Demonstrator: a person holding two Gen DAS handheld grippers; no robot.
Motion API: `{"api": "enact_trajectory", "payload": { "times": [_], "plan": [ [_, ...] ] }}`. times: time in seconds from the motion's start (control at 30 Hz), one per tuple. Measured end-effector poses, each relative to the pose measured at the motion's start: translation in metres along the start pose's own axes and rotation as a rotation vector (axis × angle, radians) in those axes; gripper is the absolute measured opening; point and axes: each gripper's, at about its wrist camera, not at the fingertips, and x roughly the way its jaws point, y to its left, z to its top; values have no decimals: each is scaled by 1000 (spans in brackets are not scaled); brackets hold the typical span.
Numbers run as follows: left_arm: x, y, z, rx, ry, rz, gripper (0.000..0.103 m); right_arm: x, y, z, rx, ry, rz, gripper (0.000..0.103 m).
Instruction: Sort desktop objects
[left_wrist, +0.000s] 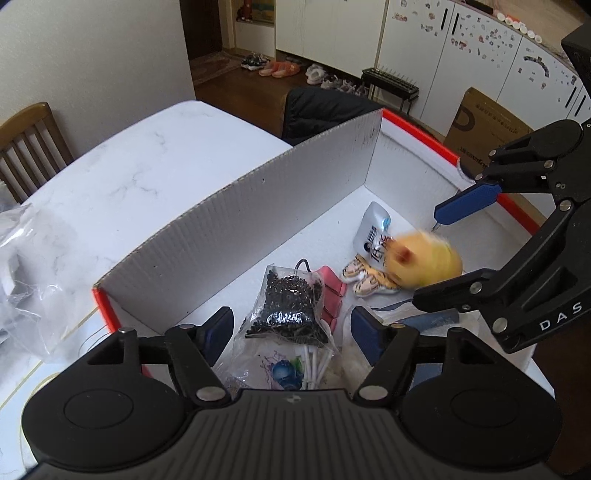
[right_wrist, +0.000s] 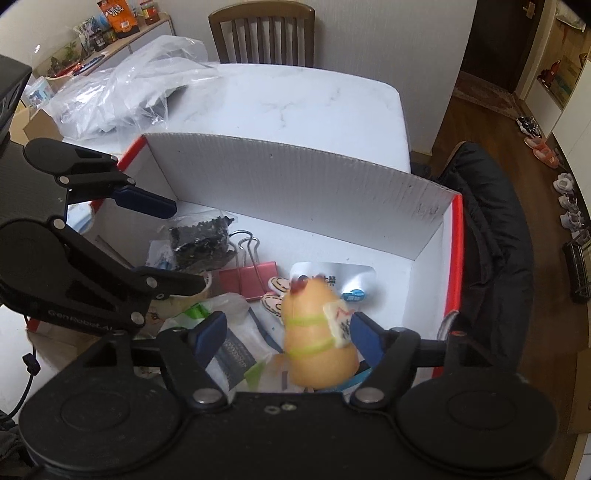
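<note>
Left wrist view: the left gripper (left_wrist: 291, 328) hangs over an open white box with red outer edges (left_wrist: 258, 206) standing on a marble-patterned table (left_wrist: 147, 155). Its blue-padded jaws stand apart, nothing pressed between them. Directly below and between them lies a clear bag of small black beads (left_wrist: 291, 306) on the box floor, with a pink binder clip (left_wrist: 332, 295) touching its right side and white sticks (left_wrist: 317, 363) nearer the camera. Farther in lie a white sachet (left_wrist: 371, 230) and a tiger-striped flat piece (left_wrist: 364, 277). A yellow plush toy (left_wrist: 428, 262), blurred, sits just beside these, in the gap between the spread fingers of the right gripper (left_wrist: 439, 254), which enters from the right. Crumpled clear plastic (left_wrist: 22, 266) lies on the table at left.

Right wrist view: the right gripper (right_wrist: 288, 332) has its jaws apart. The yellow plush toy (right_wrist: 317, 332), blurred and bearing a white tag, lies between them toward the right finger; whether that pad touches it cannot be told, and the left pad is clear of it. Beyond it rest the sachet (right_wrist: 343, 277) and the pink binder clip (right_wrist: 247, 280). The left gripper (right_wrist: 184, 247) reaches in from the left, open, over the bead bag (right_wrist: 203, 240). A dark jacket (right_wrist: 491, 240) hangs beside the box's right wall.
</note>
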Motion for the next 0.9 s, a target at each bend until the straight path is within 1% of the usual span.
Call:
{"api": "enact_trajectory", "payload": {
  "times": [0.37, 0.67, 0.73, 0.77, 0.9],
  "plan": [
    [-37, -2, -10, -65, -82, -7, 69, -30, 10, -14, -10, -51, 17, 74],
    [-73, -13, -28, -106, -157, -7, 69, -55, 25, -28, -6, -113, 29, 74],
    [-79, -15, -32, -108, -169, -1, 72, -60, 27, -31, -7, -124, 33, 75],
    [-81, -15, -34, -112, -173, 1, 77, -62, 28, -32, -7, -127, 33, 76],
    [-87, -17, -42, -129, -179, 11, 79, -67, 33, -38, -5, -136, 37, 76]
  ]
}}
